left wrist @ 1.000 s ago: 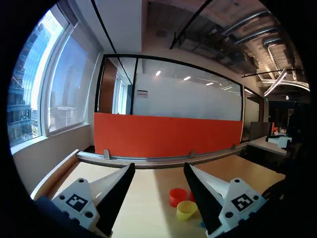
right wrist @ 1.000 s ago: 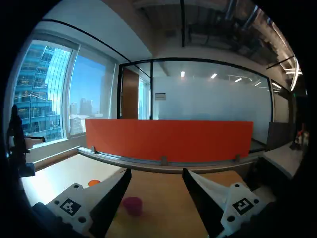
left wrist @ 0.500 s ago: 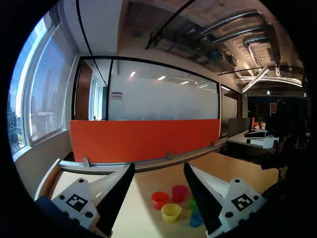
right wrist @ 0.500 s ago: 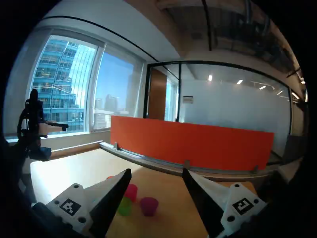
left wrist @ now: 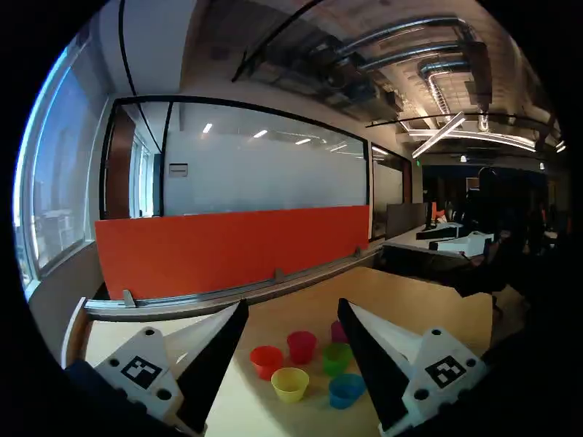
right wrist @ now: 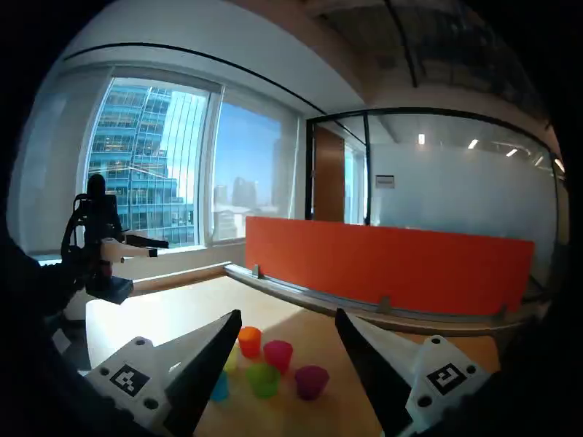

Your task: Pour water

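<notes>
Smooth plastic cups (left wrist: 290, 384) on a matt, pale wooden table (left wrist: 415, 291).

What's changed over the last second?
The left gripper turned rightward and the right gripper leftward, so the cluster of coloured cups on the desk came fully into view ahead of each. Nothing was taken or released. Both grippers stayed open and empty.

orange partition (left wrist: 233, 247), window (right wrist: 153, 175), glass wall (left wrist: 262, 171)
</notes>
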{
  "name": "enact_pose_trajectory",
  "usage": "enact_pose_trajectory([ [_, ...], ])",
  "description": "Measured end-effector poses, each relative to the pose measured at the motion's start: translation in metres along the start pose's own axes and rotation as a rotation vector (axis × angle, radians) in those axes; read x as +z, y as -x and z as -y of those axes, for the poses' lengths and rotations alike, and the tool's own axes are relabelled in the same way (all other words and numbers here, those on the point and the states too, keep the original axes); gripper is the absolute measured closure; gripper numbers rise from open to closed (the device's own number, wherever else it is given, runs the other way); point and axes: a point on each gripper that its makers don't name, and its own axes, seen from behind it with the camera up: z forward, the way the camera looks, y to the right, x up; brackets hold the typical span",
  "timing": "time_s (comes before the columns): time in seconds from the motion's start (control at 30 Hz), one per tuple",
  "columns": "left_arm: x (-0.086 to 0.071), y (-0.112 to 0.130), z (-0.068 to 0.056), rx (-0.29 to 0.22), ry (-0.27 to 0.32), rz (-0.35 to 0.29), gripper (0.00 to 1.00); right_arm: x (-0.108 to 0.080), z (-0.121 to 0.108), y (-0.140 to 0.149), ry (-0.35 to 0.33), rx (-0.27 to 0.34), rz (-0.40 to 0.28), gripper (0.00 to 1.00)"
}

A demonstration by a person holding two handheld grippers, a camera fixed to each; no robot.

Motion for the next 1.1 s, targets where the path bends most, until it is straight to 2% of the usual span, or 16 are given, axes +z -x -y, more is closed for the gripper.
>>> enact_pose_trajectory([
  [0.5, 0.002, 0.045, -0.020, 0.013, 0.093, 0.077, 0.09, -0.001, 0.010, 0.038, -0.069, -0.050, 0.125, 0.01],
  [1.1, 0.014, 0.103, -0.041, 0.031, 0.174, 0.158, 0.09, 0.002, -0.002, 0.076, -0.054, -0.038, 0.194, 0.01],
])
